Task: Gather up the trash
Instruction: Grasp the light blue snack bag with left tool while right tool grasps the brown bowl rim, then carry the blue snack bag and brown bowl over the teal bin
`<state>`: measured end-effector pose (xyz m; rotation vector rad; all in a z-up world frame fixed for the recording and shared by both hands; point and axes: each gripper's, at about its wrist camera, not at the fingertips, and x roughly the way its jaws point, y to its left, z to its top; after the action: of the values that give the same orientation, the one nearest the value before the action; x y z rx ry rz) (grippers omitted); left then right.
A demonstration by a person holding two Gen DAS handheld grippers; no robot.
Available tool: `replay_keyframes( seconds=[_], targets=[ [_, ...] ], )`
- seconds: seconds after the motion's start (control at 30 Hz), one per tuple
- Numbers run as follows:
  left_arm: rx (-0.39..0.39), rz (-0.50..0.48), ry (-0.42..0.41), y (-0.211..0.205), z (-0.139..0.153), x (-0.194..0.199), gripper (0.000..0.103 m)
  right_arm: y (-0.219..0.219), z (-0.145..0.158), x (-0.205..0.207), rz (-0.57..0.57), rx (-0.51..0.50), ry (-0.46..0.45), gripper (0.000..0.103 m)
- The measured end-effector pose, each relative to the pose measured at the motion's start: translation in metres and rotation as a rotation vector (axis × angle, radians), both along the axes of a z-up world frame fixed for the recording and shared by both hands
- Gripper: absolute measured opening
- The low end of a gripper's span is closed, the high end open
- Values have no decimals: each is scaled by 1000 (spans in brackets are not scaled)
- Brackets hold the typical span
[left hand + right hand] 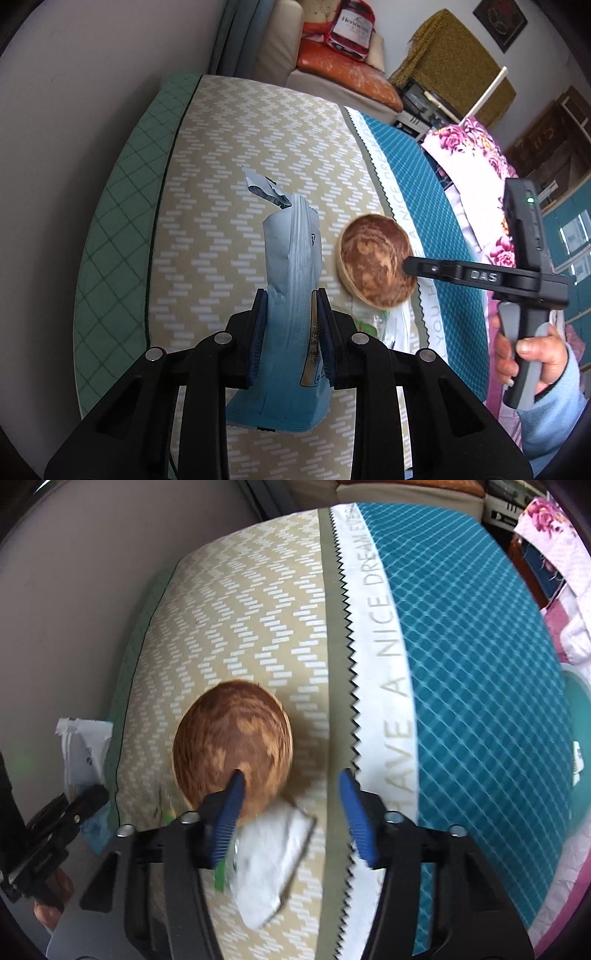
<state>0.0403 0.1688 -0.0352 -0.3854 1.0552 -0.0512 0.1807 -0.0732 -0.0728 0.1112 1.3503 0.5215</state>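
While bed (229, 155) serves as work surface: one wrapper lifted, second grab lined up.
Patterned cover (258, 602) carries wooden bowl (232, 746) near its middle, likely the drop point for trash; sits empty, nothing dropped in yet. Left gripper (290, 321) clamped tight on torn blue sachet (291, 280), pads pinching mid-body so sachet hangs clear of cover, torn end up, probably ready for carry to bowl. Right gripper (291, 812) partly open, nothing gripped; angled down over white wrapper (273, 853) lying flat on cover, just beside bowl's near rim. White wrapper sits between the fingers but below them, pads not on it; blurred, so exact gap hard to call. Next by guess: drop lower, pinch wrapper edge, avoid snagging cover fabric.
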Motion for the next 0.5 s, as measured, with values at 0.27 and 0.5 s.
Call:
replay_keyframes(
  seconds=[0.27, 0.5],
  targets=[
    [-15, 12, 8, 7, -4, 7, 27, 17, -6, 5, 21, 20, -23, 6],
    [-10, -30, -4, -10, 2, 17, 27, -8, 30, 4, -50, 49, -116, 5]
  ],
)
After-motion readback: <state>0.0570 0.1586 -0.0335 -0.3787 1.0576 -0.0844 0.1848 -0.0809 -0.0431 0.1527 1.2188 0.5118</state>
